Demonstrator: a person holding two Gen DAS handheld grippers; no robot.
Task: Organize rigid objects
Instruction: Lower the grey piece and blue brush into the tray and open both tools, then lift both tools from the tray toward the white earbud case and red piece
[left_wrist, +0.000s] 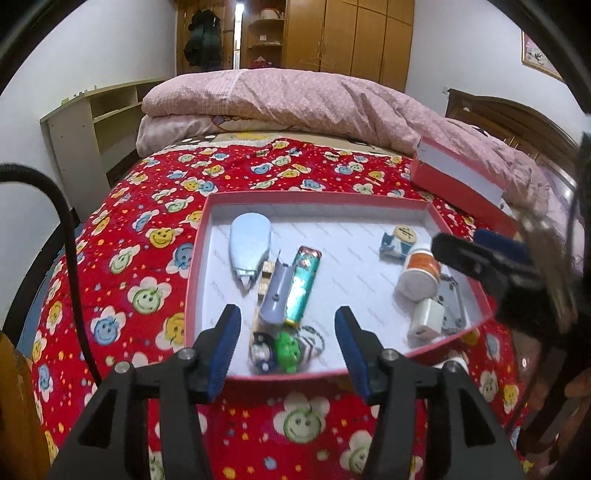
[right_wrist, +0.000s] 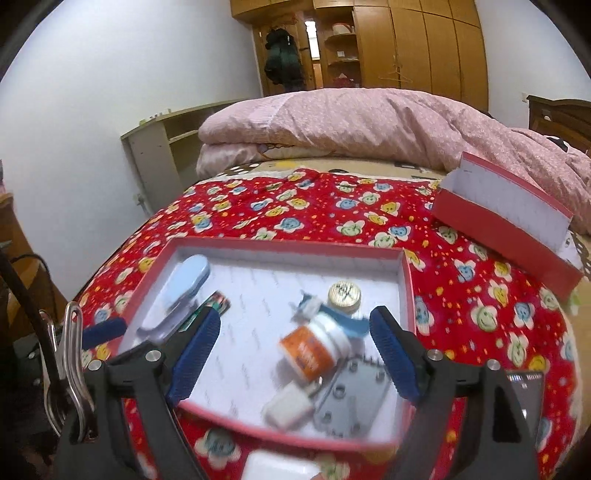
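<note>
Down the left wrist view, the left gripper (left_wrist: 287, 349) stands apart and empty over one shallow red cardboard tray (left_wrist: 236, 197) on the bed (left_wrist: 122, 236), holding a ribbed green tube (left_wrist: 303, 286). Only the right wrist view shows the right gripper (right_wrist: 291, 354), apart, above one orange-labelled bottle (right_wrist: 314, 347).

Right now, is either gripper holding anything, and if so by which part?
Nothing is held. The left gripper and the right gripper both hover with jaws open above the red box; no item is pinched between them.
</note>
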